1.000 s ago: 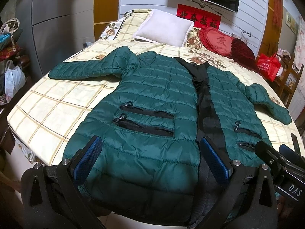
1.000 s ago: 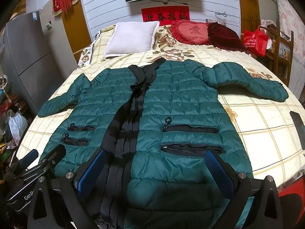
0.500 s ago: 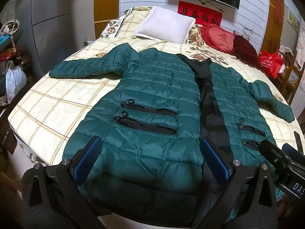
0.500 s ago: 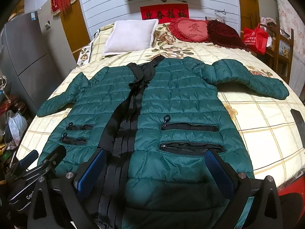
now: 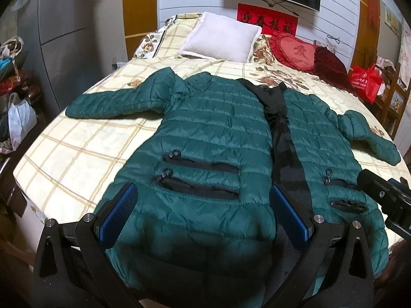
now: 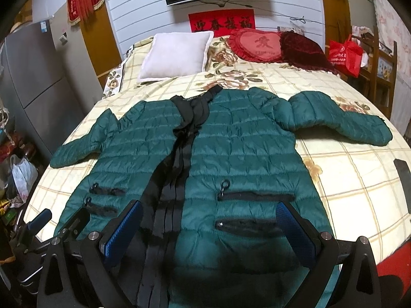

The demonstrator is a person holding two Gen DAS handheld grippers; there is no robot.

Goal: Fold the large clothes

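Green jacket [image 5: 218, 138] flat on bed [image 5: 77, 154], front up. Both my grippers, left [image 5: 204, 217] and right [image 6: 209, 232], gape wide, empty, above near hem (slick quilting; shallow pinch may slip).

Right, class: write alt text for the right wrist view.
A green puffer jacket lies flat, front up, sleeves spread, on a checked bed. The open right gripper frames its hem; a white pillow sits beyond.

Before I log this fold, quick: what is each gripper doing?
Left gripper: open, holding nothing, over the green jacket.
Right gripper: open, holding nothing, over the same jacket.
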